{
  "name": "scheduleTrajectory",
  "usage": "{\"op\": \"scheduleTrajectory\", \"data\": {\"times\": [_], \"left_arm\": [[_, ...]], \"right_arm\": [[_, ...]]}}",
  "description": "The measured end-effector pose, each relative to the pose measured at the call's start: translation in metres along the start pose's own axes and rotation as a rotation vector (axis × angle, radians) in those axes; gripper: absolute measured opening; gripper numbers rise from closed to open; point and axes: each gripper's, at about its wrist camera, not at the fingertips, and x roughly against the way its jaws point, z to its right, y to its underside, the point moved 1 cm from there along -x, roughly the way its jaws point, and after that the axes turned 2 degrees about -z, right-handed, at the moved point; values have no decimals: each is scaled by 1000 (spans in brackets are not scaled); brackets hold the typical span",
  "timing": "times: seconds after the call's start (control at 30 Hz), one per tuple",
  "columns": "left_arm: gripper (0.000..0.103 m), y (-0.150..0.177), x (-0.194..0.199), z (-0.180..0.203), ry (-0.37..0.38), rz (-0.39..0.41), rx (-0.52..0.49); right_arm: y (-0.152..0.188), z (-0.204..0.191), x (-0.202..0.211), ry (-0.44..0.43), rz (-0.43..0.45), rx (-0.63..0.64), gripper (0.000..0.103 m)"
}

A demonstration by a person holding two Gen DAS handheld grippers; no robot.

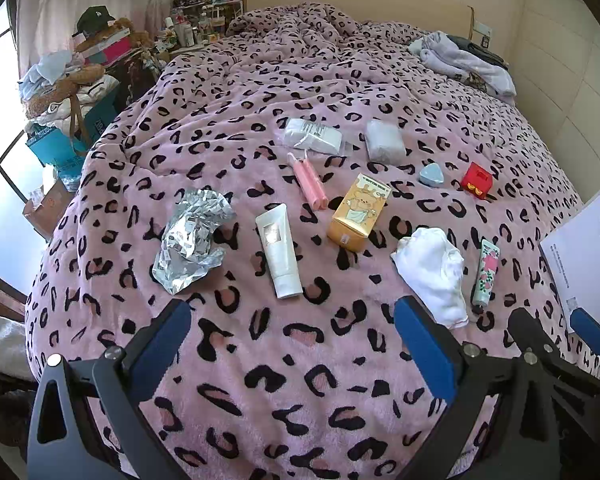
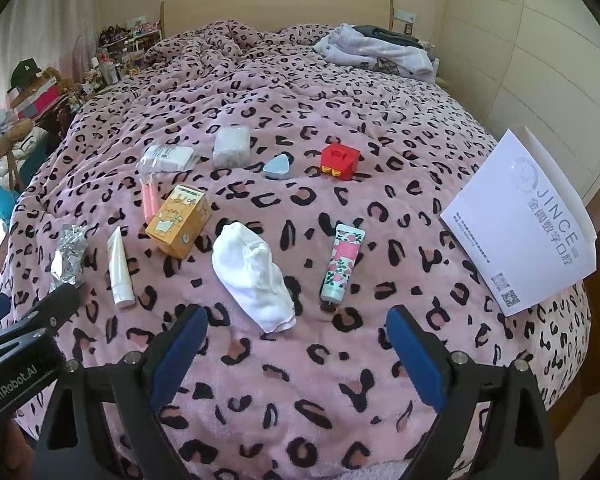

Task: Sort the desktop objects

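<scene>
Surface: we see a bed (image 2: 340, 360) under a pink leopard-print blanket; all the things to sort lie on its near half.
Left hand-held gripper (image 1: 292, 344): we hold it tilted down over the bed's near edge, its blue-padded jaws spread wide with only blanket between them; it grips nothing.
Right hand-held gripper (image 2: 296, 344): likewise tilted down at the near edge, jaws wide apart and empty.
Near row, left to right: crumpled silver foil wrapper (image 1: 192, 240) toward the left edge, white tube (image 1: 278, 250) beside it, white cloth (image 2: 252, 276) near the middle, floral hand-cream tube (image 2: 342, 264) to its right with the cap toward us.
Middle: orange cartoon box (image 1: 358, 216) lying on its side, with a pair of pink sticks (image 1: 310, 180) just left of it.
Far row, left to right: clear bag of white pads (image 1: 314, 136), a second white packet (image 1: 385, 140), a small blue triangular case (image 1: 432, 176), a red box (image 1: 477, 180); none of them touch.
Right edge: a white paper bag (image 2: 540, 232) printed JINCE lies at the bed's right edge, well apart from the tubes.
Far right corner: a heap of pale clothes (image 2: 376, 54) near the headboard.
Beyond the left edge: piled boxes, clothes and a dark cap (image 1: 96, 18) beside the window.
</scene>
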Motion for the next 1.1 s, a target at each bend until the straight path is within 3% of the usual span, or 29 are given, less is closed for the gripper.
{"op": "scheduleTrajectory", "data": {"times": [1.1], "left_arm": [[102, -1, 2, 0, -8, 1, -10]], "right_arm": [[0, -2, 3, 1, 5, 6, 94]]}}
